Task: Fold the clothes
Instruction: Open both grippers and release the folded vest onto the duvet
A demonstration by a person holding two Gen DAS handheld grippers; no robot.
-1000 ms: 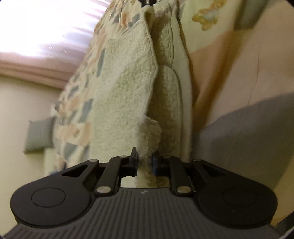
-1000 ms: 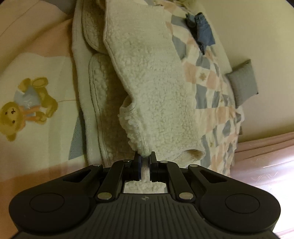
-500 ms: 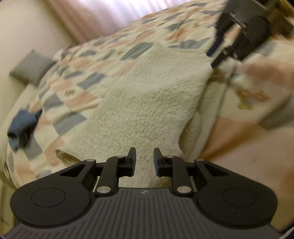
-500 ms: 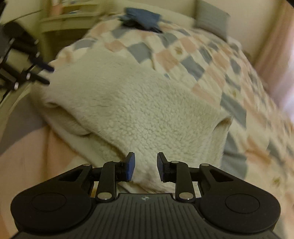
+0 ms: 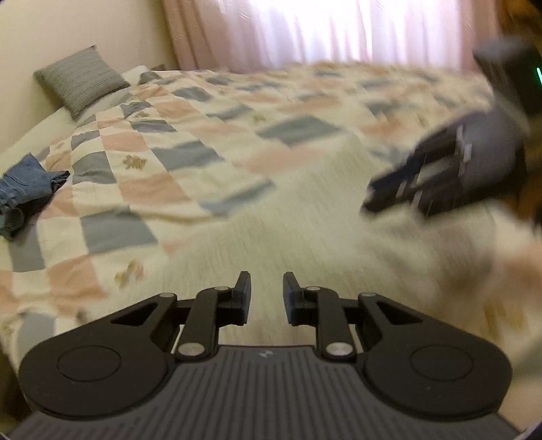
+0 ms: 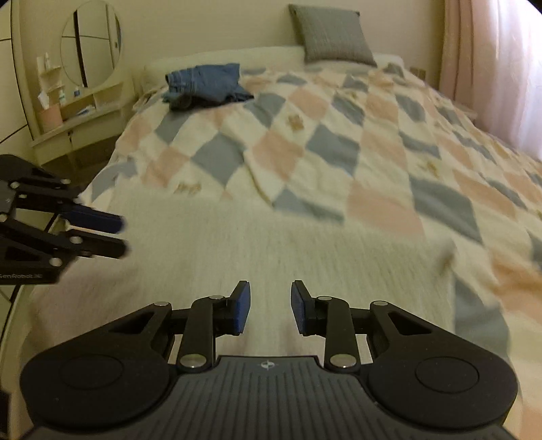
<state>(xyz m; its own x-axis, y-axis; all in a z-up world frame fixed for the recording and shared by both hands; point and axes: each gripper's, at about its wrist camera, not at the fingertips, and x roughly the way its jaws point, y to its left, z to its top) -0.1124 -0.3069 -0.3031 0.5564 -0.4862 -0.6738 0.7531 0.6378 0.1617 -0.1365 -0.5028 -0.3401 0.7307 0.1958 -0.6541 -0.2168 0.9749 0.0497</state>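
Note:
A cream fleece garment (image 5: 305,216) lies spread flat on the near part of the bed, blurred in both views (image 6: 257,243). My left gripper (image 5: 267,294) hovers open just above its near edge, nothing between the fingers. My right gripper (image 6: 270,304) is also open and empty over the fleece. In the left wrist view the right gripper (image 5: 406,193) appears blurred at right above the fleece. In the right wrist view the left gripper (image 6: 101,233) shows at the left edge, its jaws apart.
A patchwork quilt (image 6: 338,142) of pink, blue and cream covers the bed. Blue jeans (image 6: 203,84) lie crumpled near the head, also in the left wrist view (image 5: 23,193). A grey pillow (image 6: 332,34) leans at the wall. A shelf unit with a round mirror (image 6: 91,44) stands left; curtains (image 5: 338,30) hang beyond.
A second ago both grippers were shut on the fleece, holding it up. They let go, opened and pulled back; the fleece now lies flat on the bed.

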